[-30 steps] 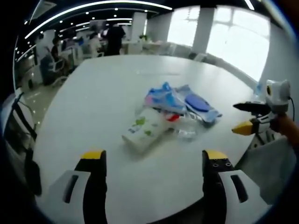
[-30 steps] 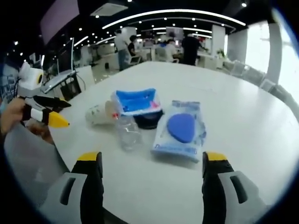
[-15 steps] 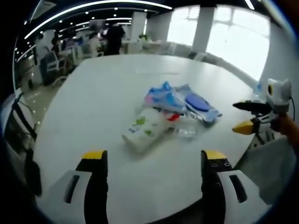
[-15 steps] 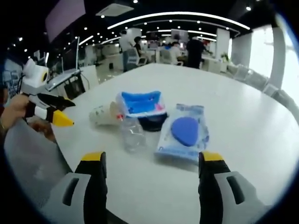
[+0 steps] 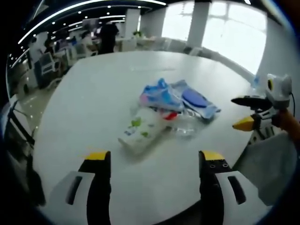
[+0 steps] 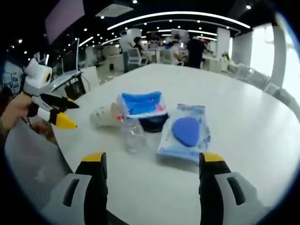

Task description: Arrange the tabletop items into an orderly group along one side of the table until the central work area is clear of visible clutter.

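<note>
clutter pile: wipes pack (image 6: 183,133), bottle (image 6: 132,135), blue pouch (image 6: 140,104), carton (image 5: 143,133) touching, mid worktop (image 6: 234,103) | left hand-held gripper (image 5: 153,161) jaws wide, empty | right hand-held gripper (image 6: 153,161) jaws wide, empty, short of pile

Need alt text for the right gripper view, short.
Open right gripper faces clustered items on a white table: a clear plastic bottle, a blue-oval wipes pack and a blue pouch. The left gripper enters at left.

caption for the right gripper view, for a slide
Open right gripper facing a clear plastic bottle and blue wipes pack on a white table.
</note>
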`<act>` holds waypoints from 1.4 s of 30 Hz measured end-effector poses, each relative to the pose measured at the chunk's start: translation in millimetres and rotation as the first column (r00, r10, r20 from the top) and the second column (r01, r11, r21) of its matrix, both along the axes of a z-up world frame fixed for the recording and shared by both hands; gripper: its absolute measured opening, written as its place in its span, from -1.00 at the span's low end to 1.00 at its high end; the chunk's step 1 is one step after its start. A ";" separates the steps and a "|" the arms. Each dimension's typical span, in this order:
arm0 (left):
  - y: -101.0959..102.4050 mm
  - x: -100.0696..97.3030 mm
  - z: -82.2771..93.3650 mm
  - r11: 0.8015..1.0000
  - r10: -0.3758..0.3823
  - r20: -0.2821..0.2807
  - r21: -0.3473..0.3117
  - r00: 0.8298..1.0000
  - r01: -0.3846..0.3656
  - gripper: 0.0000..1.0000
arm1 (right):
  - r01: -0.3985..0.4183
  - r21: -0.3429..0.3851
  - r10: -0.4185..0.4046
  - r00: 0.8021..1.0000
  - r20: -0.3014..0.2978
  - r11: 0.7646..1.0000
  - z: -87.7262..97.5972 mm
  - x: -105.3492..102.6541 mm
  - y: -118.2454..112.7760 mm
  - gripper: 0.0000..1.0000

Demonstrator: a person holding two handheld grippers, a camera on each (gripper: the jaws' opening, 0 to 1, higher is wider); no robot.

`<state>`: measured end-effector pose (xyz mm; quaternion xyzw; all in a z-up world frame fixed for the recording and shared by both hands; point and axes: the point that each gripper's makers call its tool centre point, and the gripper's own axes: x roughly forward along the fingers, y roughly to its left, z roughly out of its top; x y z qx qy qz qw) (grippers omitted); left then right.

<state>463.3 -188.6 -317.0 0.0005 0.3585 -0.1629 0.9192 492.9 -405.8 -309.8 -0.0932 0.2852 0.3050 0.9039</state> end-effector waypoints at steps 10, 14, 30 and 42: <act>2.7 15.6 7.5 0.991 -0.107 -0.007 0.080 0.994 0.107 0.48 | 0.012 0.006 -0.012 1.000 -0.004 1.000 1.0 0.4 -2.0 0.69; 1.7 23.2 7.9 0.983 -0.152 -0.017 0.101 0.988 0.153 0.48 | 0.018 0.010 -0.018 1.000 -0.007 1.000 1.4 1.0 -2.5 0.72; -15.2 59.3 -5.5 0.932 -0.329 -0.104 0.127 0.939 0.340 0.44 | 0.081 0.091 -0.077 0.996 -0.048 0.993 3.9 4.9 -6.9 0.93; -27.3 67.7 -30.0 0.886 -0.405 -0.235 0.137 0.884 0.443 0.20 | 0.084 0.049 -0.082 0.996 -0.040 0.995 -0.1 4.8 -10.5 0.98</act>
